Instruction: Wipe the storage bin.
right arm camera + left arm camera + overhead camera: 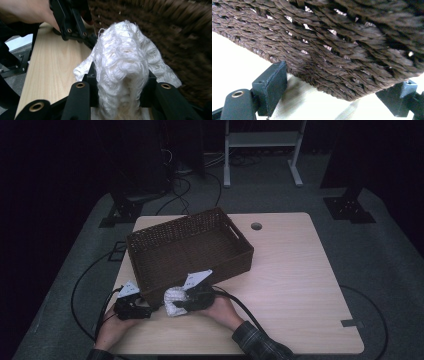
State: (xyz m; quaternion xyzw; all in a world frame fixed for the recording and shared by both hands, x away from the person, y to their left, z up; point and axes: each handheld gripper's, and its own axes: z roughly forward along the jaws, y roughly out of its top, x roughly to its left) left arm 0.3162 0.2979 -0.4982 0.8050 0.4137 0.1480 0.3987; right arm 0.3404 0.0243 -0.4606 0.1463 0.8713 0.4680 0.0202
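At the near-left part of the tabletop (280, 285), close to its front edge, both hand-held grippers work beside a dark brown woven basket (190, 247). The basket sits on the left half of the tabletop, turned slightly askew to the edges, its near-left corner closest to the grippers. Its interior appears bare in the high view.

The right gripper (186, 303) is held by the right hand (222, 312), a plaid sleeve (260, 342) behind it. Its jaws are clamped tight on a white knitted cloth (174, 301). In the right gripper view the cloth (125, 62) bulges up between the two black jaws, bunched and folded, with a loose flap hanging toward the wooden surface on one side. The cloth lies just in front of the basket's near wall (180, 37), near its near-left corner; whether it touches the wicker cannot be told. Whether its lower part rests on the tabletop is also unclear.

The left gripper (142, 312), in the left hand (112, 327), is at the basket's near-left corner. In the left gripper view its jaws (337, 100) stand wide apart, one either side of the basket's lower corner (332, 55). The weave sits between them, and the pads are not seen pressing on it. The left gripper (75, 25) also appears in the right gripper view, just beyond the cloth.

A round cable hole (256, 226) lies near the far edge, behind the basket.
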